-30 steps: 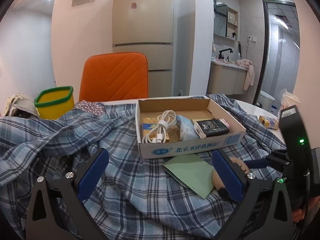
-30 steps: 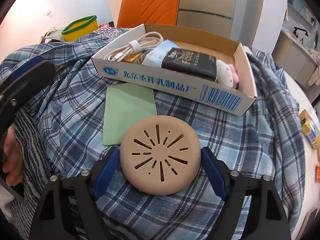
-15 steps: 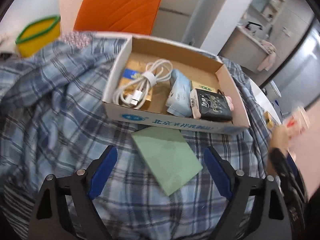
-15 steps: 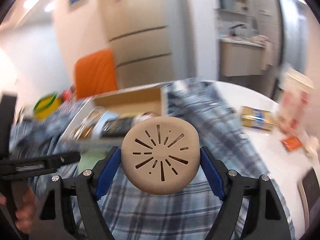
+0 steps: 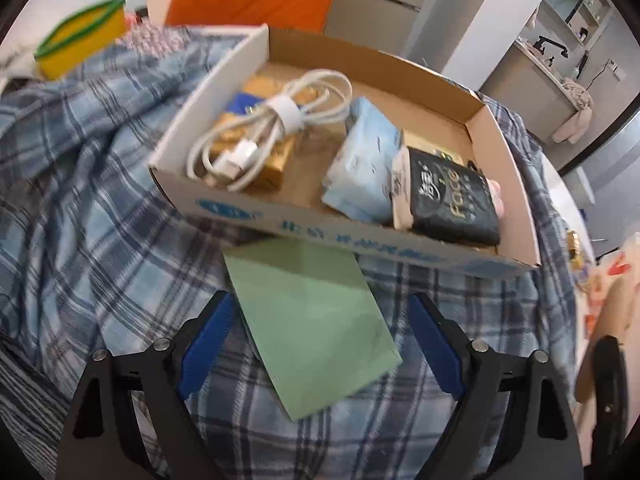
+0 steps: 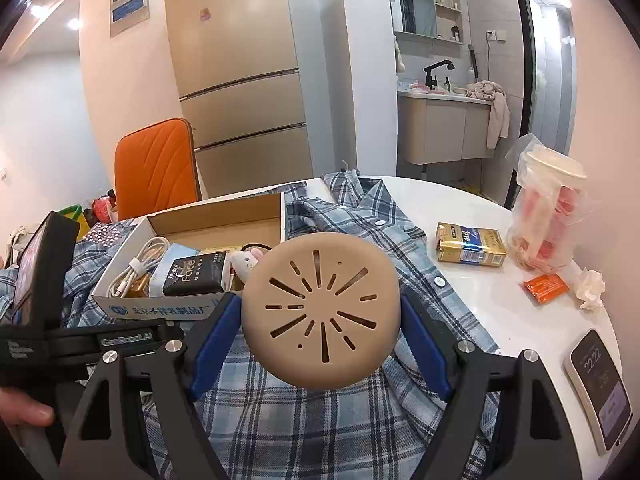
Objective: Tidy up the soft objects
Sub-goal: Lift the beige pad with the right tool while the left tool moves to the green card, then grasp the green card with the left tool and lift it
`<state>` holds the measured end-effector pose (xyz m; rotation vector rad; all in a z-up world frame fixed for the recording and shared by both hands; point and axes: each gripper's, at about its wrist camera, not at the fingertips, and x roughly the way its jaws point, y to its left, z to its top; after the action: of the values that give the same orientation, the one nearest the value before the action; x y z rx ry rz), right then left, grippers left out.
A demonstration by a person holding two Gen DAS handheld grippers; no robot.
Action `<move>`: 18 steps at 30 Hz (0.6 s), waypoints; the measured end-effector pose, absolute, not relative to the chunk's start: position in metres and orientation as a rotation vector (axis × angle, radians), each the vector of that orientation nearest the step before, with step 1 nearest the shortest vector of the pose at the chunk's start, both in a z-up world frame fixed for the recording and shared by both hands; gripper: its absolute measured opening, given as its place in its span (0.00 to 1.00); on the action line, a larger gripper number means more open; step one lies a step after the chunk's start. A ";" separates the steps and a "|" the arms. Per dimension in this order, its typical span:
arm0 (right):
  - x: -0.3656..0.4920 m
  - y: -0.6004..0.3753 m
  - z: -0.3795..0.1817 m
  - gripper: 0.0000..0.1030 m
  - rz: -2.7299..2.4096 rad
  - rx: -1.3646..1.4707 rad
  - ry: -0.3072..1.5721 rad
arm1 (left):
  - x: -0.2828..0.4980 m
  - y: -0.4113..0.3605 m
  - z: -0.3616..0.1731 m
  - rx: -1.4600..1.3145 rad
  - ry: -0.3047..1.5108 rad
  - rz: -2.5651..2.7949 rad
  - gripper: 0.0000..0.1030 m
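The right gripper (image 6: pixel 320 320) grips a tan round pad (image 6: pixel 320 312) with slots; its blue fingers (image 6: pixel 214 334) press on the left and right edges of the pad, which is lifted above the plaid shirt (image 6: pixel 320 420). The shirt is spread over the white counter (image 6: pixel 500 312).

The left gripper (image 5: pixel 320 336) points down at the shirt (image 5: pixel 80 200). Its fingers (image 5: pixel 206 340) are open and have just been closing a little. A green sheet (image 5: pixel 312 320) lies flat on the shirt between them; the left finger is just beside its left edge, the right finger is apart from it, and neither presses on it.

The far edge of the sheet reaches the near wall of a cardboard box (image 5: pixel 360 236). Inside the box are a white cable (image 5: pixel 264 128), a light blue pack (image 5: pixel 364 164) and a black pack (image 5: pixel 452 204).
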<state>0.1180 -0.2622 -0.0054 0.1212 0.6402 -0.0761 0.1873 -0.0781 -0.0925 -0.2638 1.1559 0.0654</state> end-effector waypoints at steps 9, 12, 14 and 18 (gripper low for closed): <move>0.120 -0.261 -0.008 0.79 -0.073 0.111 0.657 | 0.190 -0.076 -0.098 -0.235 1.192 0.072 0.78; 0.120 -0.263 -0.008 0.79 -0.079 0.119 0.660 | 0.187 -0.071 -0.097 -0.240 1.196 0.069 0.74; 0.121 -0.263 -0.008 0.79 -0.079 0.122 0.664 | 0.187 -0.067 -0.096 -0.262 1.208 0.060 0.74; 0.121 -0.262 -0.009 0.80 -0.081 0.118 0.663 | 0.187 -0.066 -0.091 -0.302 1.212 0.049 0.78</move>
<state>0.1209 -0.2624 -0.0086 0.1178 0.6627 -0.0812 0.1867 -0.0658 -0.0907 -0.3017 1.2119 0.0491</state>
